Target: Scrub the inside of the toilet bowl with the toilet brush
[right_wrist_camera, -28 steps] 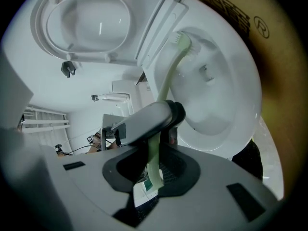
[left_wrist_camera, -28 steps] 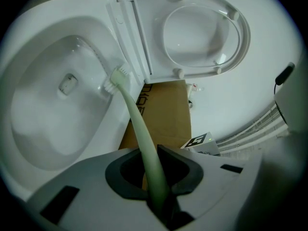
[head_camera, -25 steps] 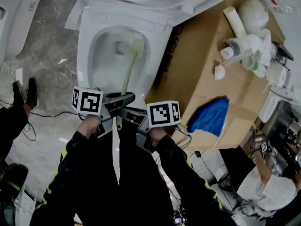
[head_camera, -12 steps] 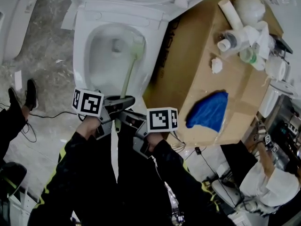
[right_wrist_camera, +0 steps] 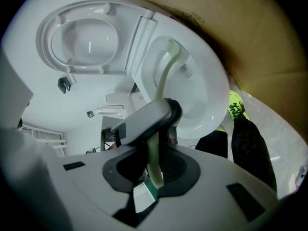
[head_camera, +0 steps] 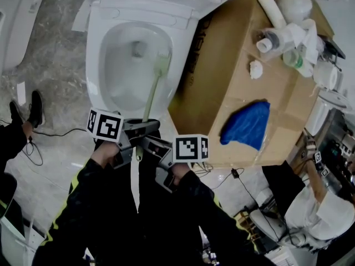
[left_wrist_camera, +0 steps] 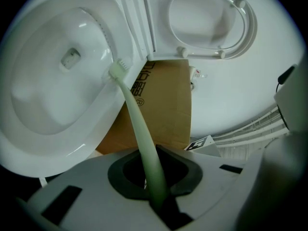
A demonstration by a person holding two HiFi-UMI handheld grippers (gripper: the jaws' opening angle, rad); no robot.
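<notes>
**Both grippers clamped on the brush handle, head at the bowl wall**

The left gripper point(left_wrist_camera: 155, 179) has its jaws closed on the pale green handle of the toilet brush point(left_wrist_camera: 137, 124). The right gripper point(right_wrist_camera: 151, 174) is shut on the same handle closer to its end.

Only the right gripper view shows how the two line up. The left gripper sits directly ahead of the right one on the handle, and the handle runs on past it into the toilet bowl point(right_wrist_camera: 207, 81).

The left gripper view shows the bristle head most clearly. It is pressed against the bowl's inner wall just under the rim, on the side next to the cardboard box point(left_wrist_camera: 163, 105).

Both gripper views also show the raised seat and lid point(left_wrist_camera: 211, 18), which the head view crops off.

The head view alone shows the blue cloth point(head_camera: 247, 126) on the box, and a dark shoe point(head_camera: 36, 108) on the floor to the left of the bowl.

In that view both forearms, in black sleeves with yellow trim, reach forward from the bottom edge. The hands are close together, the left slightly ahead of the right. The handle slants up and to the right from the hands.
</notes>
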